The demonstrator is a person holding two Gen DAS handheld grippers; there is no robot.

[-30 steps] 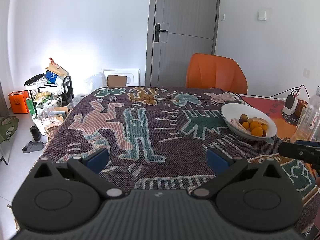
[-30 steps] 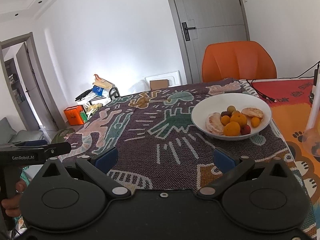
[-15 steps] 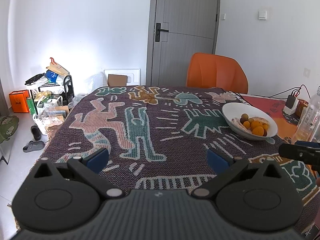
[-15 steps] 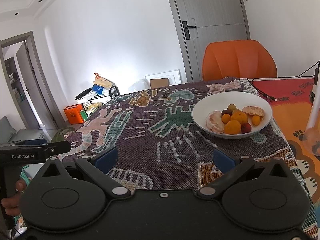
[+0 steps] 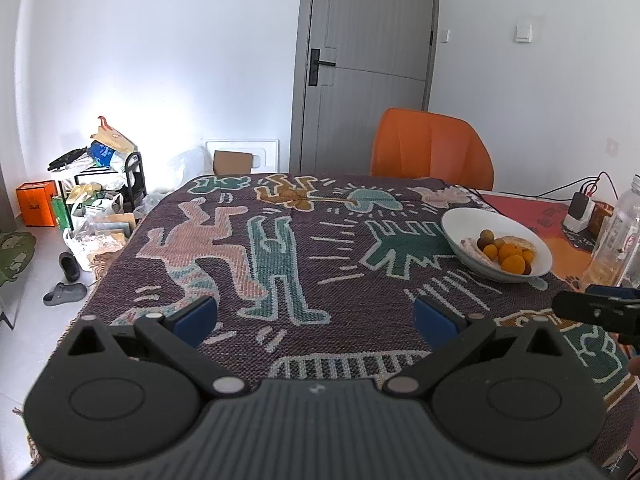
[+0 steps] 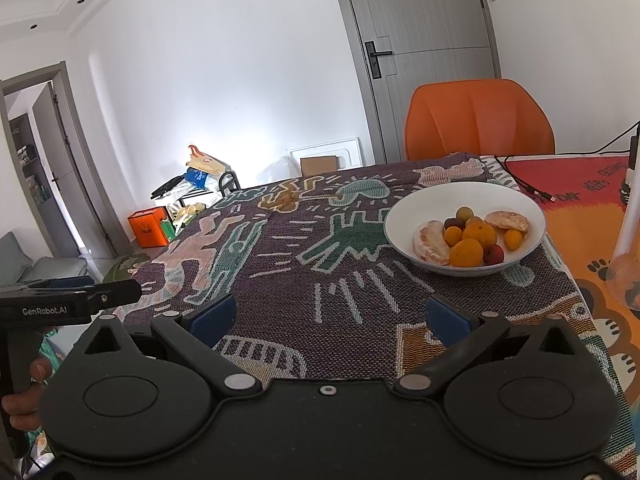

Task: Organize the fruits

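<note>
Little has shifted since before — your left gripper (image 5: 314, 312) and right gripper (image 6: 328, 318) hang agape, empty, fruit (image 6: 472, 236) piled in the bowl (image 6: 400, 236) — either sorted already or awaiting sorting.

Both the left gripper (image 5: 316, 314) and right gripper (image 6: 328, 316) are black, with blue pads (image 6: 212, 318) on their fingertips, silver pivot screws behind the jaws, and white "GenRobot.AI" lettering.

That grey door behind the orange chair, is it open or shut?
Shut. The grey door sits flush in its frame, with no gap visible along its edges and its black handle level, above the orange chair.
</note>
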